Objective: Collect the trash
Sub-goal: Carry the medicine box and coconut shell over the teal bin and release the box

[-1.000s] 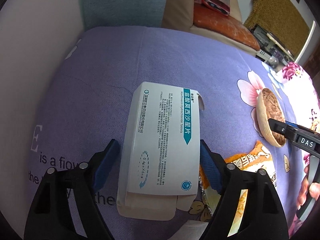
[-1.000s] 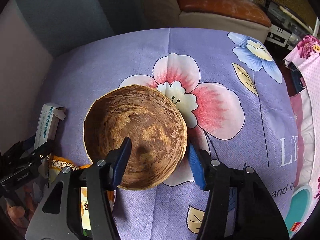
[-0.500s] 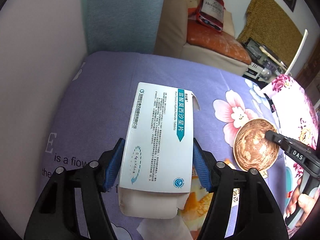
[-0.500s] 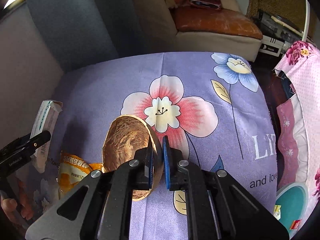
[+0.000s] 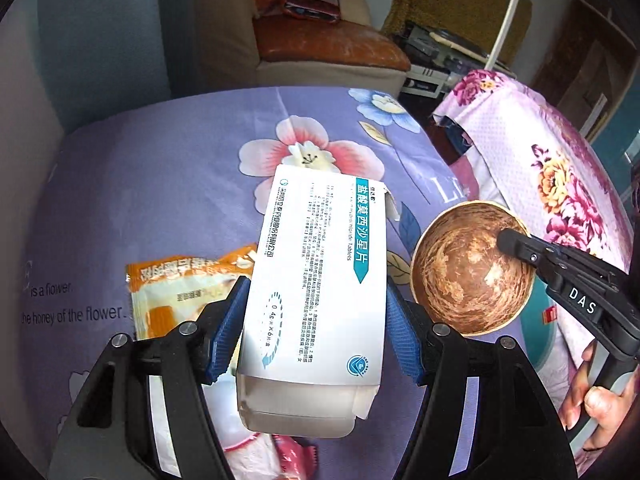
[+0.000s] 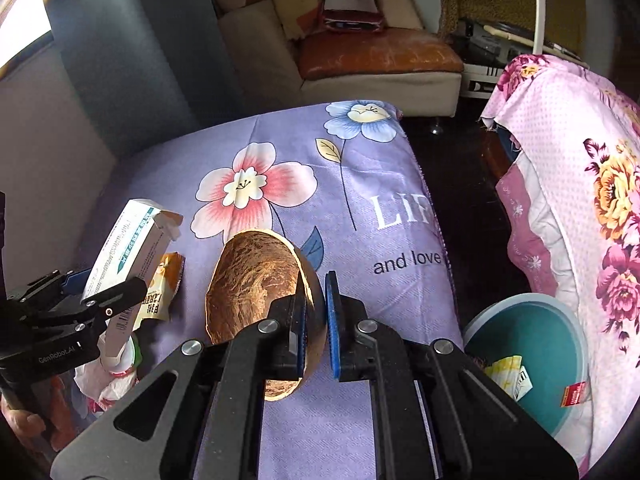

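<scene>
Left wrist view: white medicine carton [image 5: 316, 292] is clamped across its width between the blue pads of the left gripper [image 5: 316, 320], long axis running away from the fingers, near flap open. An orange snack wrapper [image 5: 180, 292] lies on the purple floral cloth [image 5: 160, 168]. Right wrist view: right gripper [image 6: 316, 320] is pinched on the rim of a coconut-shell bowl [image 6: 252, 280] (held edge-on). A teal bin [image 6: 532, 344] is seen low to the right, nearer this hand.
</scene>
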